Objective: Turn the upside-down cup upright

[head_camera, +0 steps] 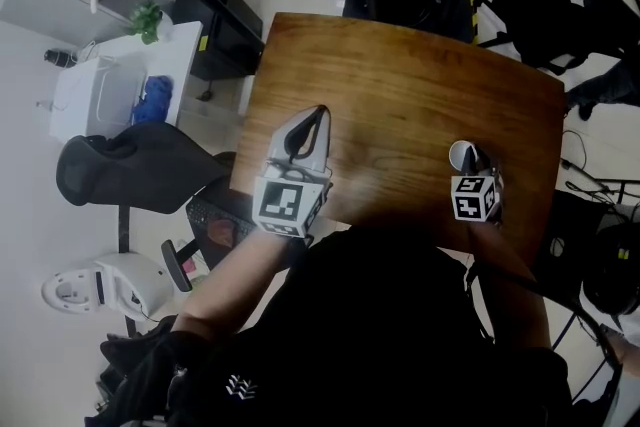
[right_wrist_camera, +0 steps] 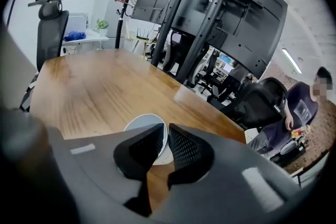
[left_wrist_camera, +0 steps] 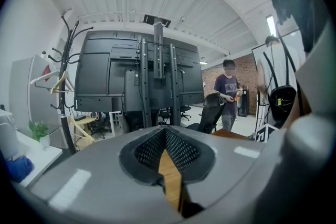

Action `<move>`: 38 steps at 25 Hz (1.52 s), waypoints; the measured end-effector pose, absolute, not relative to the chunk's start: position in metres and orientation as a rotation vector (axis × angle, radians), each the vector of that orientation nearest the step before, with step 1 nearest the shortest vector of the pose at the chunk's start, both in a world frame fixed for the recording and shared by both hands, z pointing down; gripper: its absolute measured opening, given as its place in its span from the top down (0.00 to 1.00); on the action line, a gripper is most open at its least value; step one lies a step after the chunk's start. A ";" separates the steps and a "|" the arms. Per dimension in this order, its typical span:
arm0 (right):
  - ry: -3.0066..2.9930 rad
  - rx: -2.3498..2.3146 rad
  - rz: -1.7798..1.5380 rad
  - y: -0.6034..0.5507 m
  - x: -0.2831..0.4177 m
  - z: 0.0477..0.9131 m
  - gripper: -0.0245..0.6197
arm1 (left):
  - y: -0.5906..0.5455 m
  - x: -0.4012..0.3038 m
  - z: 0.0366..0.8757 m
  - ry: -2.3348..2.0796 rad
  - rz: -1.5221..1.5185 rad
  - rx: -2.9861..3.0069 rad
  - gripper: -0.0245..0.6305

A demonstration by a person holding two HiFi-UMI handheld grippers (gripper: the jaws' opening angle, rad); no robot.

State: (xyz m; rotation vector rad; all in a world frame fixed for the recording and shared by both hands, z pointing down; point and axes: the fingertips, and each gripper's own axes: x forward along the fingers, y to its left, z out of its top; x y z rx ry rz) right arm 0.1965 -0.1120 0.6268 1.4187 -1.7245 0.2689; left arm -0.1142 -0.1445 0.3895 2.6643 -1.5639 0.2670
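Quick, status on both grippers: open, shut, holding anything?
left gripper: shut, nothing between the jaws.
right gripper: shut on the rim of the white cup.

Head view dim, corners dark; soft glare on table point(head_camera: 400, 85); gripper views fisheye-bent, edges black.

left gripper point(head_camera: 318, 115), right gripper point(head_camera: 474, 160): grey shells, black dimpled pads point(right_wrist_camera: 184, 147), black-white marker cubes point(head_camera: 290, 203); wearer's top point(head_camera: 400, 335) is black.
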 end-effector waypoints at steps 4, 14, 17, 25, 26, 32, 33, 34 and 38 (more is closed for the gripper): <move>-1.786 1.394 0.305 -0.110 0.171 0.629 0.88 | -0.148 -0.118 0.386 -1.571 0.270 2.665 0.96; -1.934 1.473 0.486 -0.112 0.138 0.636 0.85 | -0.143 -0.136 0.386 -1.597 0.319 2.654 0.96; -1.977 1.471 0.507 -0.108 0.130 0.642 0.84 | -0.140 -0.138 0.386 -1.605 0.333 2.654 0.96; -2.062 1.493 0.602 -0.108 0.129 0.650 0.83 | -0.134 -0.144 0.388 -1.624 0.356 2.637 0.96; -2.072 1.489 0.615 -0.108 0.129 0.650 0.83 | -0.133 -0.144 0.388 -1.621 0.358 2.637 0.96; -2.172 1.507 0.646 -0.111 0.136 0.638 0.74 | -0.136 -0.133 0.388 -1.597 0.354 2.657 0.96; -2.180 1.519 0.647 -0.112 0.140 0.635 0.73 | -0.137 -0.131 0.387 -1.593 0.349 2.661 0.96; -2.181 1.535 0.649 -0.112 0.147 0.634 0.71 | -0.138 -0.128 0.387 -1.589 0.343 2.665 0.96; -2.137 1.609 0.719 -0.109 0.182 0.636 0.65 | -0.142 -0.114 0.386 -1.563 0.330 2.685 0.96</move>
